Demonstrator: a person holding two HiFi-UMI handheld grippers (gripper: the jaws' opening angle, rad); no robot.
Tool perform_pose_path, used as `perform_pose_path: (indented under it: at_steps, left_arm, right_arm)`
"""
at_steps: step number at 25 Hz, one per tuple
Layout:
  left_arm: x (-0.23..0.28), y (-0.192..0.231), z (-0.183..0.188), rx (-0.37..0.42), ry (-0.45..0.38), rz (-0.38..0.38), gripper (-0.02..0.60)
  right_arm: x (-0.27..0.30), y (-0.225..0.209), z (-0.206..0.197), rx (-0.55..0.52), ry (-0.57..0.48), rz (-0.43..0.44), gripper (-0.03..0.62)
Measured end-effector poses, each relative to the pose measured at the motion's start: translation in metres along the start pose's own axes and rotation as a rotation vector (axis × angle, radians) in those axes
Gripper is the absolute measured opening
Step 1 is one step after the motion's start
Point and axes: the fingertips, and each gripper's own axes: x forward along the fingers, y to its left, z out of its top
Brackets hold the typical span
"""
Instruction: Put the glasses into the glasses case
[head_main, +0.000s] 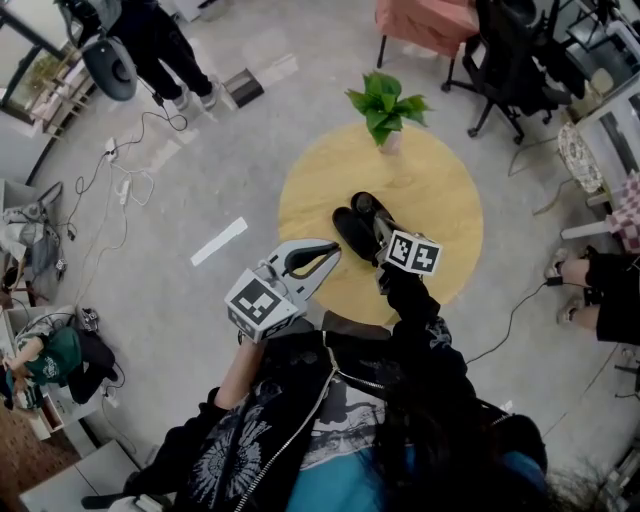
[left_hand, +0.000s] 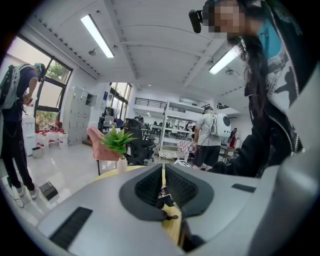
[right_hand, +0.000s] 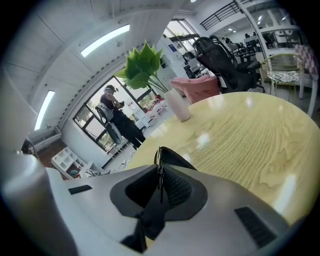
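Left hand-held gripper (left_hand: 162, 172) closed; right hand-held gripper (right_hand: 160, 175) pinches glasses (right_hand: 158, 156), visible only in its view.

On the round yellow wooden table (head_main: 440, 200), the right gripper (head_main: 377, 222) covers part of the open black oval glasses case (head_main: 350, 232). The thin dark-framed glasses (right_hand: 159, 172) pinched in its jaws show only as an edge-on sliver, their lenses hidden. Beyond the table's right rim, a person (head_main: 610, 290) is cut off by the picture's edge.

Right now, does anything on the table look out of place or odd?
Nothing stands out. The case lies open on the table, the plant stands upright near its far edge, and nothing is spilled.
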Motion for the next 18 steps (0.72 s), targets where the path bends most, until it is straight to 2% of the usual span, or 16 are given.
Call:
perform_pose_path:
  at_steps: [11,18]
  left_arm:
    - [-0.008,0.011,-0.001,-0.003,0.002,0.034,0.026]
    - [-0.010,0.013,-0.001,-0.006,0.000,0.039,0.026]
  right_arm:
    - [0.006,-0.017,-0.017,0.007,0.043,-0.066,0.058]
    - [0.005,-0.018,-0.026,-0.105,0.088,-0.097,0.068]
